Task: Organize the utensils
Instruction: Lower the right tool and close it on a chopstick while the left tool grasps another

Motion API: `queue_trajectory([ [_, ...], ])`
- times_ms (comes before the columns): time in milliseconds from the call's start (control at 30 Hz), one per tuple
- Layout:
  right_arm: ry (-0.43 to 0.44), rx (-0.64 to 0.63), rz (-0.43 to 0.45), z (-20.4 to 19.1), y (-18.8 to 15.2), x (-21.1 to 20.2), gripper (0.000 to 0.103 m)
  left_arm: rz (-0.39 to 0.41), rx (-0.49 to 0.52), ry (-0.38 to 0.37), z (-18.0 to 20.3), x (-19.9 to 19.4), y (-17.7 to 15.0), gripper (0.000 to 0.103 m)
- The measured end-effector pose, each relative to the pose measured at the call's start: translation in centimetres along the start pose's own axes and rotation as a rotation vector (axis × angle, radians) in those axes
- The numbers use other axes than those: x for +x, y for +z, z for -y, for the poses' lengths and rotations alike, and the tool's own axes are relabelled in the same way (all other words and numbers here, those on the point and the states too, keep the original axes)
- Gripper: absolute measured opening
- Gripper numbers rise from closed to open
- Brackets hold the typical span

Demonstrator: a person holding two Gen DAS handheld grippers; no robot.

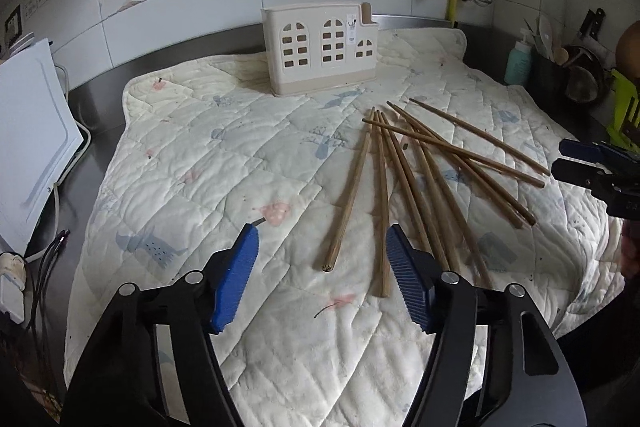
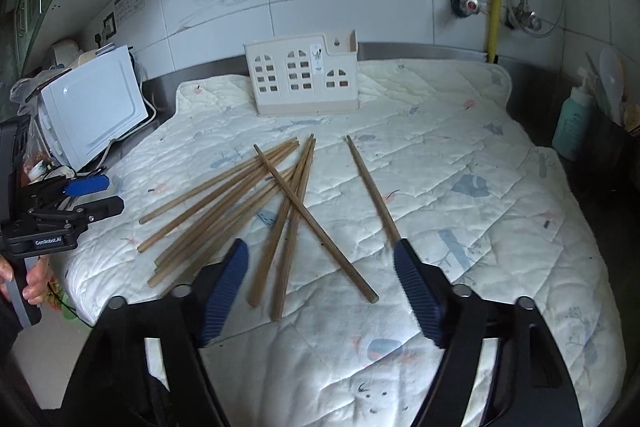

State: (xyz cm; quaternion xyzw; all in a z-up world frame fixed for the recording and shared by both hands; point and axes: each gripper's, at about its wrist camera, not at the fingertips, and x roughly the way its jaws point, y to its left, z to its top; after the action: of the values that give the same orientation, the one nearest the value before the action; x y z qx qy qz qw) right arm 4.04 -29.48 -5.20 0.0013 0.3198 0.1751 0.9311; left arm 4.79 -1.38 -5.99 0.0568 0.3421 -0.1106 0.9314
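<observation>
Several chopsticks (image 2: 256, 211) lie crossed on the quilt (image 1: 200, 167) in front of the holder (image 1: 322, 47). Both my claws, left gripper (image 1: 320, 275) and right gripper (image 2: 320, 291), are spread apart and empty. I'd take the lone stick (image 2: 372, 191) first, pinching near its middle so it stays level on the way to the holder.

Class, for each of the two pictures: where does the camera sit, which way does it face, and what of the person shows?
Left wrist: on the left gripper, facing the cream house-shaped plastic utensil holder; its open blue jaws show, with the right gripper at the right edge.
Right wrist: on the right gripper, facing likewise; a hand holds the left gripper.
Shared: holder, brown wooden chopsticks, white quilted mat.
</observation>
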Motion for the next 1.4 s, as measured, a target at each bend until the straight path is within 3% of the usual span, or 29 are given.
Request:
queue_trajectory([
  [233,0.034,-0.003,-0.094,1.4,-0.1,2.9,0.042,-0.052,-0.039,-0.079,-1.0,2.6,0.3,0.052],
  [333,0.038,-0.006,-0.13,1.7,-0.2,3.9,0.038,-0.076,-0.033,-0.098,-1.1,3.7,0.4,0.051],
  [533,0.03,-0.048,-0.153,1.7,-0.6,5.0,0.03,-0.123,-0.004,-0.113,-0.8,5.6,0.3,0.039],
  [1100,0.015,-0.144,-0.107,0.2,-0.9,4.4,0.007,-0.105,0.062,-0.111,0.4,5.9,-0.6,0.019],
  [1400,0.009,-0.082,-0.042,-0.8,0.0,2.4,0.006,-0.107,0.071,-0.085,1.0,6.1,-0.5,0.015],
])
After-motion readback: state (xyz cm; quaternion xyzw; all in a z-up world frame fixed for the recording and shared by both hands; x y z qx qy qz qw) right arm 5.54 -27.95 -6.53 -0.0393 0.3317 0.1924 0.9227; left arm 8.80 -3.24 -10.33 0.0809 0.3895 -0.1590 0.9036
